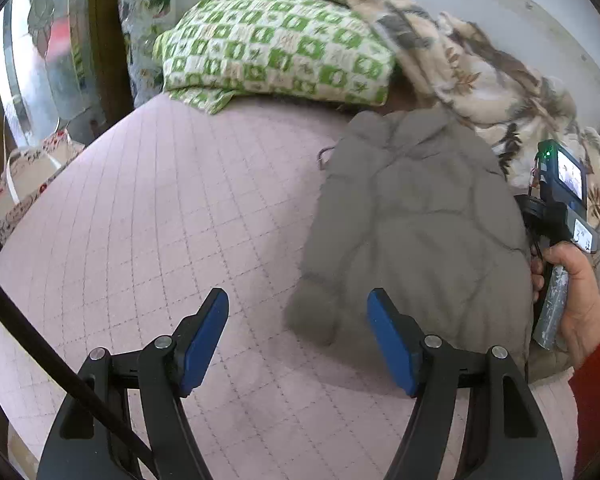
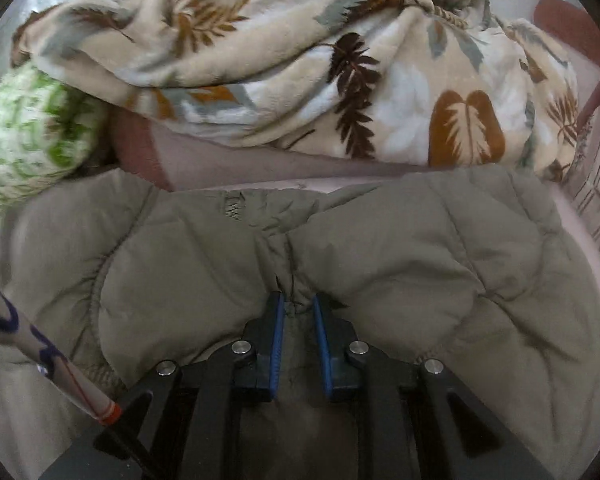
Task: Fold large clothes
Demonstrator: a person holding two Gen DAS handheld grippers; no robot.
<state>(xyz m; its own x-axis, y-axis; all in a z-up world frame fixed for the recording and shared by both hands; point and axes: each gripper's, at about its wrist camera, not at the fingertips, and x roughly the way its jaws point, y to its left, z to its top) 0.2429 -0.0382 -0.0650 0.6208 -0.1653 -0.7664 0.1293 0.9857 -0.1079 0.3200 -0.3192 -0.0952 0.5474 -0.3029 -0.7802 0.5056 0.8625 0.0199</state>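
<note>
I have the grey padded jacket (image 2: 300, 248) bunched near the bed's (image 1: 172, 208) far edge, my right gripper (image 2: 299, 312) pinching a fold of it. My left gripper (image 1: 298, 332) hangs spread. Next: grab the loose sleeve.

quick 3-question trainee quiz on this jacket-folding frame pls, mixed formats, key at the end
1. True or false: the left gripper has its jaws closed on the grey padded jacket.
2. Multiple choice: what lies beyond the jacket's far edge in the right wrist view? A) a stack of books B) a leaf-print blanket C) a laundry basket
3. Fill in: the right gripper has a fold of the jacket pinched between its ____.

Key
1. False. The left jaws stand wide apart over the pink quilted bedcover, beside the jacket, holding nothing.
2. B
3. jaws
</note>
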